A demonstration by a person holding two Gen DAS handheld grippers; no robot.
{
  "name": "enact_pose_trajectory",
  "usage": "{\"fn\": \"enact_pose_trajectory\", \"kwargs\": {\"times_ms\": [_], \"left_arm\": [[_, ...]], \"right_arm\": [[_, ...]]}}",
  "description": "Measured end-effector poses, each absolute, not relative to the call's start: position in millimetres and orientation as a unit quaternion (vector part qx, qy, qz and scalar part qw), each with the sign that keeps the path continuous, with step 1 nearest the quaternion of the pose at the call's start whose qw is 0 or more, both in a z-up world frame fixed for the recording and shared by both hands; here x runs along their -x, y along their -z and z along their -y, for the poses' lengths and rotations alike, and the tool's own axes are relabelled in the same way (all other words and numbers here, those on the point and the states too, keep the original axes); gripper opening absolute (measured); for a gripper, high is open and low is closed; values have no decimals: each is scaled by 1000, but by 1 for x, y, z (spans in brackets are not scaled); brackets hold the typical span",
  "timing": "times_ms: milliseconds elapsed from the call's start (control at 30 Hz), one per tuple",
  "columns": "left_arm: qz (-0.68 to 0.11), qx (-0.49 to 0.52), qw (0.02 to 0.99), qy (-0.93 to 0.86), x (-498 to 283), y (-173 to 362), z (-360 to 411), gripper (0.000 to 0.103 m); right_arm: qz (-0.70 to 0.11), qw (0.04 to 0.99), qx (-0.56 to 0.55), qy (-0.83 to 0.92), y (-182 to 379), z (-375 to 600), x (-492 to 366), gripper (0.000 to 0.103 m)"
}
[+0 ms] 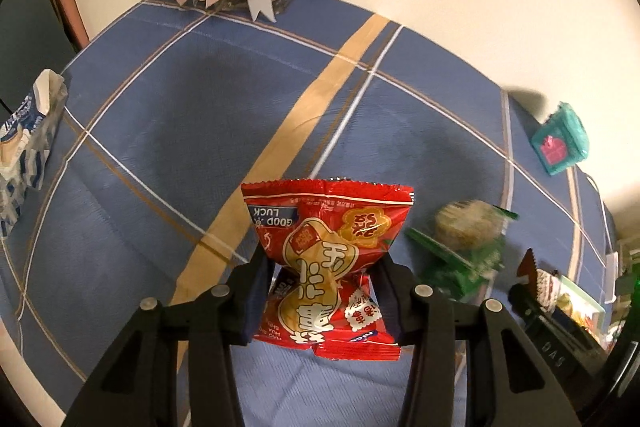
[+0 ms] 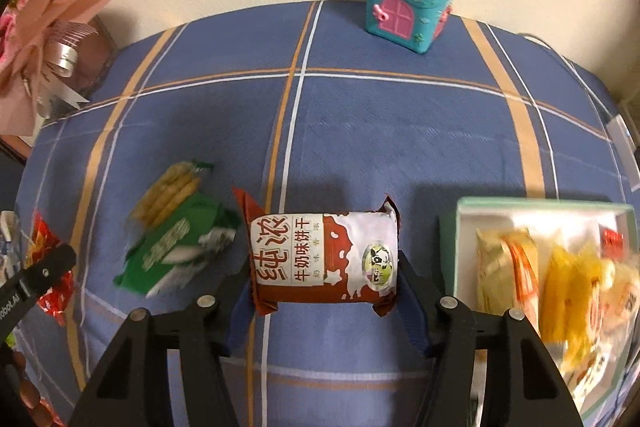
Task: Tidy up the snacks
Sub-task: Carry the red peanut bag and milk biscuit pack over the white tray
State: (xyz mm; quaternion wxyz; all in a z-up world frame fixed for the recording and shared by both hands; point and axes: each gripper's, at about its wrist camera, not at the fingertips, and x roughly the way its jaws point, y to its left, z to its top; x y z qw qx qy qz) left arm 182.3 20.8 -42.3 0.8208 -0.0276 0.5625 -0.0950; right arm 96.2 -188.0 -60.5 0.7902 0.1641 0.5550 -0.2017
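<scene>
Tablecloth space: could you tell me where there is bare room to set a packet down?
Free: the wide tablecloth stretch between the teal house tin and the green packet. Crowded: the snack box on the right, already holding packets.

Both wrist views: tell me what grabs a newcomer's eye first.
The red snack packet, pinched at its waist in the left gripper, fills the left view's centre. In the right view, the brown-and-white biscuit pack sits clamped in the right gripper. Behind it, a teal house-shaped tin stands by the wall.
</scene>
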Motion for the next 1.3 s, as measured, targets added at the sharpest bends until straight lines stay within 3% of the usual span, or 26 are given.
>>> {"fn": "enact_pose_trajectory", "kwargs": {"times_ms": [733, 1000, 1300], "left_arm": [[-516, -33, 836, 182, -69, -17, 57, 49], [-521, -34, 814, 254, -30, -26, 106, 49], [-509, -108, 793, 316, 25, -23, 174, 49]], "right_arm": [[-510, 804, -212, 221, -9, 184, 24, 65], [-476, 801, -237, 276, -33, 239, 75, 65], [-456, 759, -302, 353, -31, 321, 138, 65]]}}
